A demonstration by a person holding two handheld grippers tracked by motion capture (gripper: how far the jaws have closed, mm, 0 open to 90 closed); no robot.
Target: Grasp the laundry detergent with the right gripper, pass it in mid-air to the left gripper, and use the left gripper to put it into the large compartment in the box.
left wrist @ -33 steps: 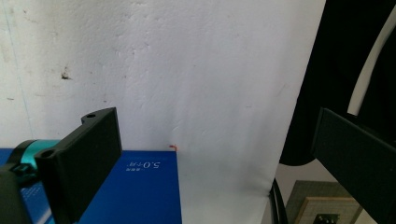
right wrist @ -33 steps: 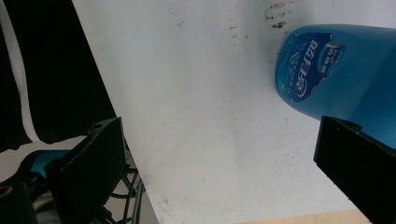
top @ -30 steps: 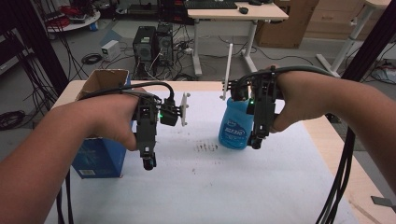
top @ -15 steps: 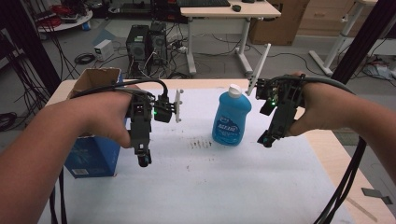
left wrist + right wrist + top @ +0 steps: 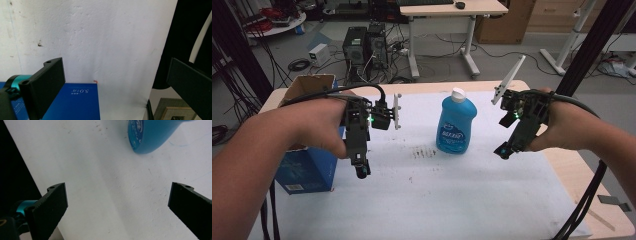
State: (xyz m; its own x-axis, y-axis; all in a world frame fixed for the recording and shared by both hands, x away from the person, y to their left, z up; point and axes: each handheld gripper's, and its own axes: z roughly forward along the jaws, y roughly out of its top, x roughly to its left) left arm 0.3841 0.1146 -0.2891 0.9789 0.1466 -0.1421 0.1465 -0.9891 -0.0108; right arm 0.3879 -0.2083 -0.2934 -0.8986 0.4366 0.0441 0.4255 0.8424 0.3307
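Blue bottle with a white cap stands upright on the white sheet that covers the desk, near the middle of the desk's far half, and nothing touches it. In the right gripper view its rounded blue base rests on the sheet at the top of the picture, well beyond the jaws.

The right hand-held gripper hangs over the sheet toward the desk's right edge, beside the bottle but apart from it, tilted so its tip points down and toward the bottle. Its own view shows the two black jaws spread wide with bare sheet between them.

The left hand-held gripper hovers toward the desk's left edge, pointing down at the sheet just beside a blue box. That box stands at the left edge with an open brown cardboard flap at its top. In the left gripper view the jaws are also wide apart, holding nothing, with a blue face of the box below and behind the left jaw and the white sheet between them.

A patch of small dark specks marks the sheet just in front of the bottle, toward the left gripper.
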